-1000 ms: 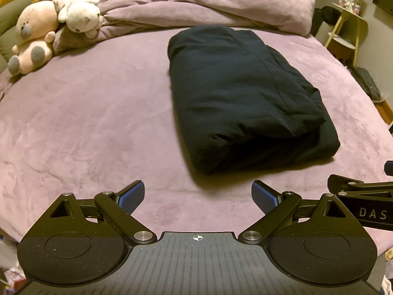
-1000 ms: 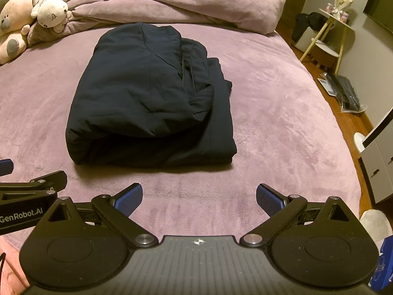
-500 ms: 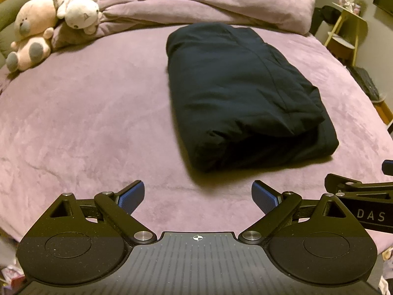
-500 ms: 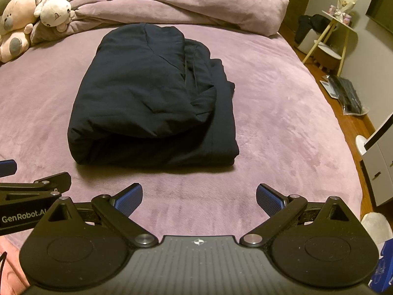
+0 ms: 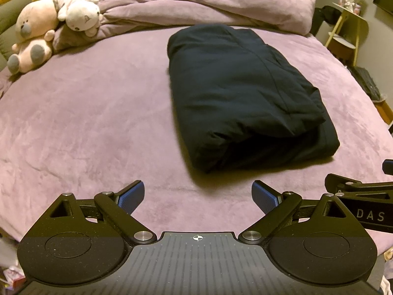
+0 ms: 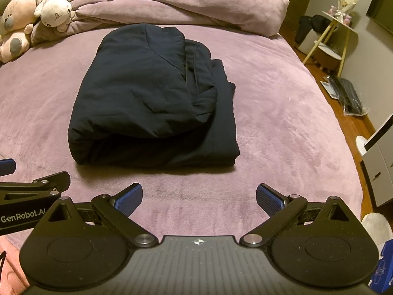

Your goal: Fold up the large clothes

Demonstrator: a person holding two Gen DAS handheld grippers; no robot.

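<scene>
Dark navy padded fabric, a large garment folded into a thick rectangular bundle, lies on the mauve velvety bed, right of centre in the left wrist frame and left of centre in the right wrist frame. Both tools hover low at the near edge of the bed, clear of the garment: the left tool with blue pads spread apart, the right tool likewise spread and empty. Two pale plush bears sit upper left beside a rumpled mauve duvet.
</scene>
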